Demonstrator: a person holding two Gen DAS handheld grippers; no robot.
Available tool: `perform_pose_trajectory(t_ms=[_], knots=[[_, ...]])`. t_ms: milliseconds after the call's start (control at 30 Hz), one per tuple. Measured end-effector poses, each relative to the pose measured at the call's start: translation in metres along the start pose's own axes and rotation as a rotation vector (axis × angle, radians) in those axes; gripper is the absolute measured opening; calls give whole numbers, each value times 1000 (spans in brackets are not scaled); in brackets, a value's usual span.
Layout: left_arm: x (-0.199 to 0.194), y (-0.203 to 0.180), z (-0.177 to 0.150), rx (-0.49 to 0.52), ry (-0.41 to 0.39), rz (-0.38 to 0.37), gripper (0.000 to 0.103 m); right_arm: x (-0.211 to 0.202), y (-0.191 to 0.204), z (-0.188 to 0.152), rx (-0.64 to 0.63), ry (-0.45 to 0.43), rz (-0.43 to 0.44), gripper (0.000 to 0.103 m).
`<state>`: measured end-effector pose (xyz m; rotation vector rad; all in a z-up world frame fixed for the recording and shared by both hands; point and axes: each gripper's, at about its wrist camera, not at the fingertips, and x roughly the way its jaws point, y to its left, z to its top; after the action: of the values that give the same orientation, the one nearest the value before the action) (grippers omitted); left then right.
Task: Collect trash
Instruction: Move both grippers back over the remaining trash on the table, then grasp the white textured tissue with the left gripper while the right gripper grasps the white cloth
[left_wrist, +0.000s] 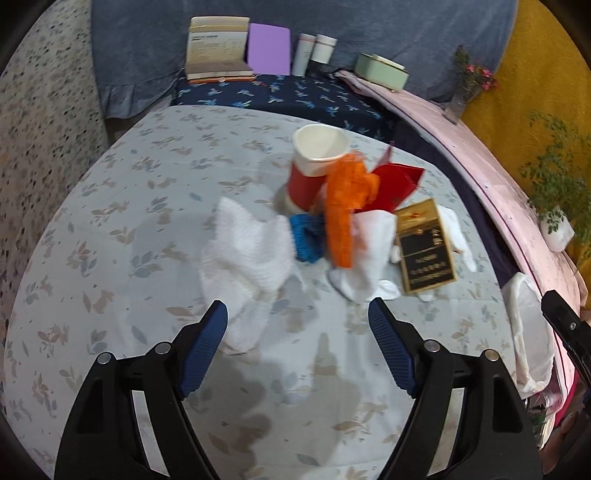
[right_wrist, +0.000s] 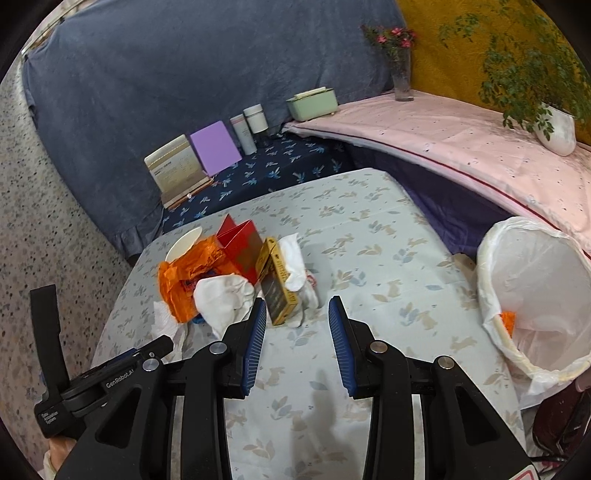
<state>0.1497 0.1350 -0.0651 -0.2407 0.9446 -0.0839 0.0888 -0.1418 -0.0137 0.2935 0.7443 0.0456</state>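
Note:
A pile of trash lies on the floral table (left_wrist: 110, 240): a red-and-white paper cup (left_wrist: 314, 166), orange wrapper (left_wrist: 343, 206), red paper box (left_wrist: 395, 181), blue scrap (left_wrist: 306, 236), white crumpled tissues (left_wrist: 247, 251) and a gold-and-black box (left_wrist: 424, 247). My left gripper (left_wrist: 297, 314) is open and empty, just short of the big tissue. My right gripper (right_wrist: 297, 310) is open and empty, close to the gold-and-black box (right_wrist: 277, 288) and tissues (right_wrist: 225, 299). A white-lined bin (right_wrist: 535, 295) stands at the table's right edge with an orange scrap (right_wrist: 508, 321) inside.
Behind the table are a dark blue patterned shelf (left_wrist: 280, 96) with a calendar (left_wrist: 218, 48), purple card (left_wrist: 267, 50), two white bottles (left_wrist: 314, 51) and a green box (left_wrist: 380, 70). A pink-covered surface (right_wrist: 461, 147) holds a flower vase (right_wrist: 400, 74) and potted plant (right_wrist: 554, 125).

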Motion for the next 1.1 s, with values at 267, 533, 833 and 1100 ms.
perform_pose_trajectory(t_ms=[267, 533, 833, 1100], knots=[[20, 29, 5, -31, 29, 27, 75, 32, 27, -4, -38, 58, 27, 35], [40, 39, 13, -21, 62, 15, 74, 75, 62, -11, -83, 133, 68, 35], [60, 35, 23, 5, 109, -34, 44, 122, 85, -17, -103, 201, 85, 41], [66, 37, 25, 7, 125, -60, 22, 150, 87, -19, -105, 230, 72, 41]])
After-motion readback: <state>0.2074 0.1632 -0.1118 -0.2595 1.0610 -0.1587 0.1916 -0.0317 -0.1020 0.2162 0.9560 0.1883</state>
